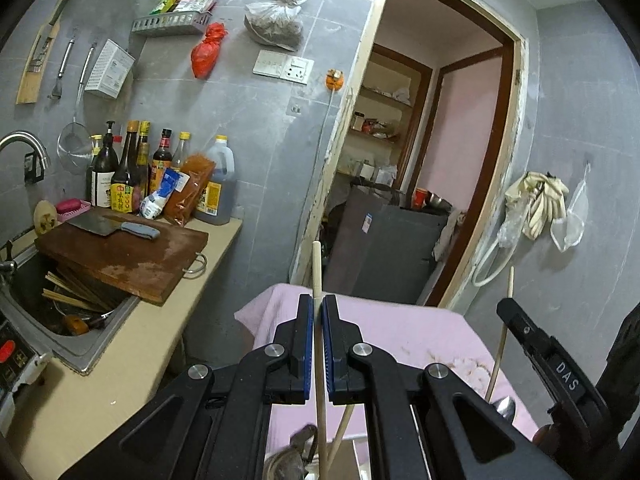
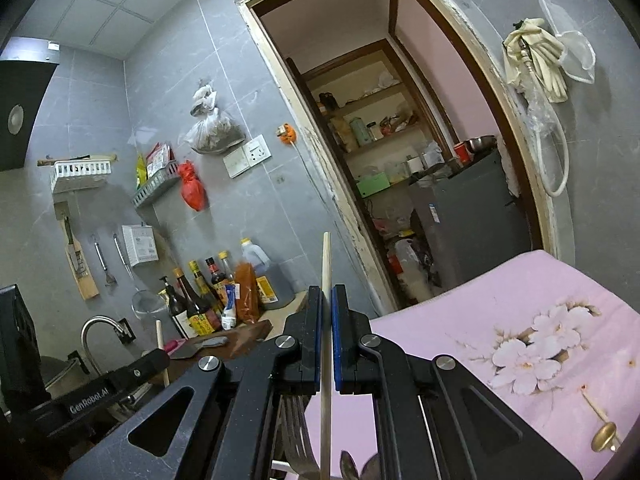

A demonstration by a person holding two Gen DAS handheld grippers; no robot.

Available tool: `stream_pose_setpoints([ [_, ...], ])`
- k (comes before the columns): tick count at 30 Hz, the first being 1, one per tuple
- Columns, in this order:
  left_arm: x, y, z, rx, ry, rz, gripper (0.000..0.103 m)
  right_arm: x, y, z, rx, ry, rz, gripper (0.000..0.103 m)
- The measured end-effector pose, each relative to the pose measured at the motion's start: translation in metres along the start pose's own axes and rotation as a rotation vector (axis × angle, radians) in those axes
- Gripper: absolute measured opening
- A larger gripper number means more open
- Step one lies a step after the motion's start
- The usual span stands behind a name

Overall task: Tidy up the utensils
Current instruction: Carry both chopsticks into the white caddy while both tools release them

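Note:
My left gripper (image 1: 318, 304) is shut on a pale wooden chopstick (image 1: 317, 268) that sticks up past the pads, held above a table with a pink cloth (image 1: 400, 332). My right gripper (image 2: 327, 300) is shut on a second wooden chopstick (image 2: 326, 256), also upright. In the left wrist view the right gripper (image 1: 532, 336) and its chopstick (image 1: 500, 344) show at the right. In the right wrist view the left gripper (image 2: 136, 372) shows at lower left. Below the grippers I see a spoon (image 1: 505, 406), a fork (image 2: 298, 436) and another chopstick (image 1: 340, 436). A small gold spoon (image 2: 602, 428) lies on the floral cloth (image 2: 532, 356).
A counter (image 1: 120, 360) at left holds a cutting board (image 1: 124, 256) with a cleaver (image 1: 108, 226), sauce bottles (image 1: 124, 176) and a sink (image 1: 60, 312) with several chopsticks. Utensils hang on the grey tiled wall (image 1: 64, 64). An open doorway (image 1: 420, 160) lies ahead.

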State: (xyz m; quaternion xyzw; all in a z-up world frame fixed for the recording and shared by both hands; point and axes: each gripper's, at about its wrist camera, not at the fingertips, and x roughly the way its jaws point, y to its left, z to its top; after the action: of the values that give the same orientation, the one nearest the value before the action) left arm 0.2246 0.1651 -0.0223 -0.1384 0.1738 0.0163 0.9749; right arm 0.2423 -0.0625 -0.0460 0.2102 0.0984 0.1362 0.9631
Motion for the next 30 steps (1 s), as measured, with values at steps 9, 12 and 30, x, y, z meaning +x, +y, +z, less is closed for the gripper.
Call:
stream_pose_setpoints([
  [9,-0.004,-0.006,-0.017,0.033,0.004,0.018,0.005,-0.004,0.001,-0.014,-0.017,-0.004,0.022,0.004],
  [12,-0.006,-0.006,-0.018,0.033,0.018,0.019,0.005,-0.005,0.000,-0.015,-0.026,0.011,0.017,0.005],
  [30,-0.024,-0.029,-0.014,0.014,0.119,-0.034,0.024,-0.043,-0.028,0.010,-0.084,0.146,0.057,0.047],
])
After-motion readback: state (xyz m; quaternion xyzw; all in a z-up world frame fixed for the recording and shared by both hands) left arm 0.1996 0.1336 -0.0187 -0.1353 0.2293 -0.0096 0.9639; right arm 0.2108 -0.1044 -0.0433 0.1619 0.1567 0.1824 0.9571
